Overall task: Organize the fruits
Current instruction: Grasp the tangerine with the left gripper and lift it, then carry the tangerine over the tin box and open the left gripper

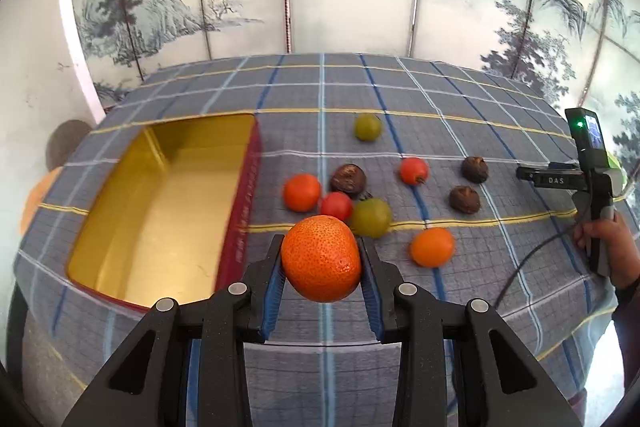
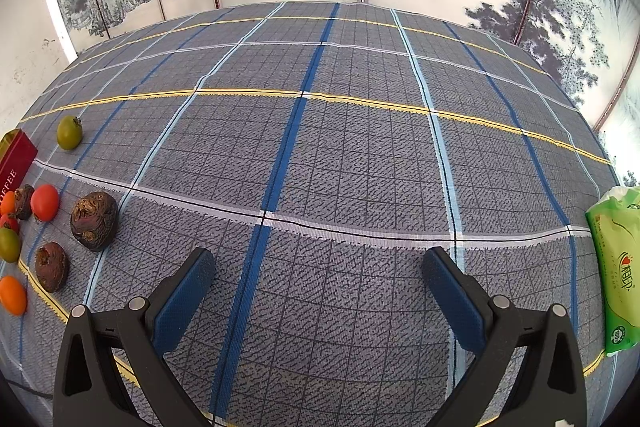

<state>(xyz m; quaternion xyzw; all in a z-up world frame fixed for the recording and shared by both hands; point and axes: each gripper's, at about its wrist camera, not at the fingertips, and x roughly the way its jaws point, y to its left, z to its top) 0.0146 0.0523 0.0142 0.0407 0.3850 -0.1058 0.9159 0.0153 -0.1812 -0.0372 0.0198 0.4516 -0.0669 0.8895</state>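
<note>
Mandarin (image 1: 321, 259) bright orange, pitted skin, round

Tin wall (image 2: 14, 163): "OFFEE" in white on red, first letter cut off, far left of the right claw.
Right handle (image 1: 556, 180): "DAS" in white on black, far right of the left claw.
Green pack (image 2: 616, 267): print too small to read.

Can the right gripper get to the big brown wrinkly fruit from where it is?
Probably yes. The right gripper is open and empty, and the brown fruit sits just off to its left on the cloth, with nothing between them. It would only need to swing left.
</note>
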